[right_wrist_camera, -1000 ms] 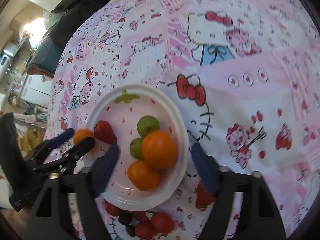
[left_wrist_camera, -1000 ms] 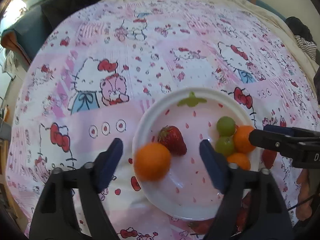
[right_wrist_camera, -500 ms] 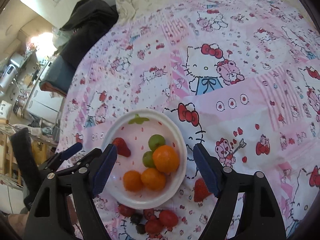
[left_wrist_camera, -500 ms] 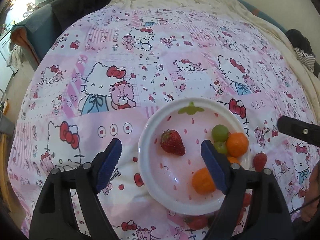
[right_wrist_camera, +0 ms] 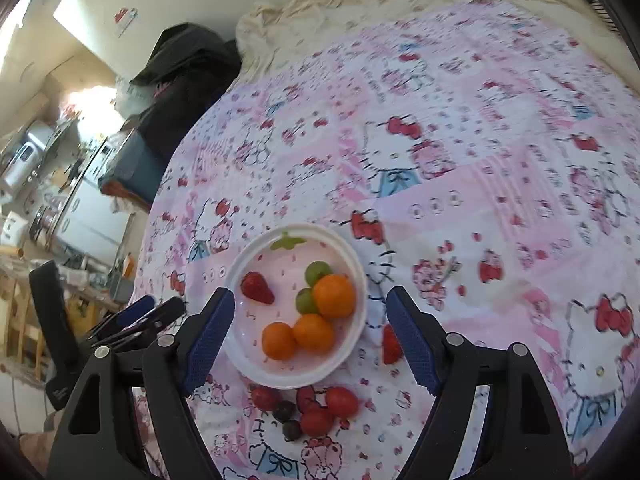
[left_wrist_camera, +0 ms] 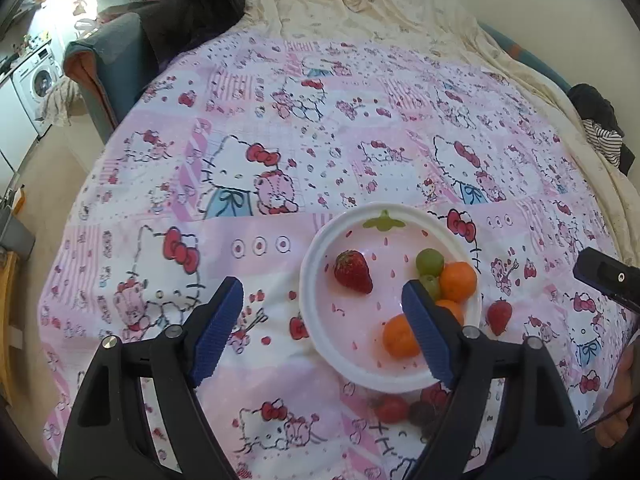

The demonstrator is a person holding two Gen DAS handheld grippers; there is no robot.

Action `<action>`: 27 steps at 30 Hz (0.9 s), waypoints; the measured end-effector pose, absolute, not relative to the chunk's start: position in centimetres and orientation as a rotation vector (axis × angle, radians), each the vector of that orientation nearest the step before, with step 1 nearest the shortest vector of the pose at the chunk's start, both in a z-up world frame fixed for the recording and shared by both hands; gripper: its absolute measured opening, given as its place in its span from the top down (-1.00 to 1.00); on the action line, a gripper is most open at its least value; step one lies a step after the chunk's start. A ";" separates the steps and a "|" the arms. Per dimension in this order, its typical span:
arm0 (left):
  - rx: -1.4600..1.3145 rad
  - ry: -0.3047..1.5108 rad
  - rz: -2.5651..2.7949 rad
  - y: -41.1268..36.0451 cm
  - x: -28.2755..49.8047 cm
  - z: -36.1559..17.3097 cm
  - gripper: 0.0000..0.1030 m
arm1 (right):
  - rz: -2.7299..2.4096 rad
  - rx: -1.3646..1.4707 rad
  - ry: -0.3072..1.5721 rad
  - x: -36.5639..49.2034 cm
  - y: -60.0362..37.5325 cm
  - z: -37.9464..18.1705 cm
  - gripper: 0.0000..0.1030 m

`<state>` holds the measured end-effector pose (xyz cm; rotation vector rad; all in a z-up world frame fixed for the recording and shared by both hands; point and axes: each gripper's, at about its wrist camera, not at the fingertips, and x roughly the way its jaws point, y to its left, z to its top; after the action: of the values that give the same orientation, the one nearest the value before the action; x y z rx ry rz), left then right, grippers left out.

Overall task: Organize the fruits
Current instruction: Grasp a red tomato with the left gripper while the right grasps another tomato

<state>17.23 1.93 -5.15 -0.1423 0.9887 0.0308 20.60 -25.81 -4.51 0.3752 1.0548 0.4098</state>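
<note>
White plastic plate [right_wrist_camera: 360, 304] sat on the pink cartoon-print bedspread [right_wrist_camera: 480, 200], and we counted three oranges [right_wrist_camera: 334, 295], two green grapes [right_wrist_camera: 318, 272] and one strawberry [right_wrist_camera: 257, 287] in it. Still loose: a strawberry [right_wrist_camera: 390, 344] just right of the rim, plus a small cluster of red and dark fruit [right_wrist_camera: 308, 408] below it. Our left gripper [left_wrist_camera: 320, 328] and right gripper [right_wrist_camera: 308, 334] both hung wide open, holding nothing. Roughly halfway, we reckoned.

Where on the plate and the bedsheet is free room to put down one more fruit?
The plate is free beside the strawberry; its right side is crowded with oranges. The bedsheet beyond the plate is bare. Below the plate lie small red fruits.
</note>
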 end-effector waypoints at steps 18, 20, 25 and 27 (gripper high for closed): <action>-0.217 1.025 0.025 2.0 11.8 -6.0 -0.54 | 0.361 0.396 1.084 15.1 -28.1 -5.5 -0.57; -0.238 1.073 0.032 1.9 11.6 -7.1 -0.54 | 0.356 0.407 1.108 14.9 -28.4 -6.1 -0.57; -0.269 1.206 0.025 1.4 11.8 -10.3 -0.51 | 0.316 0.451 1.170 14.7 -29.7 -7.8 -0.57; -0.272 1.240 0.005 0.8 11.9 -11.2 -0.40 | 0.306 0.480 1.179 14.9 -30.1 -8.1 -0.57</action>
<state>11.93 0.81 -11.19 -0.2724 1.2395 0.0055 14.88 -30.14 -8.11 0.4803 1.1790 0.3058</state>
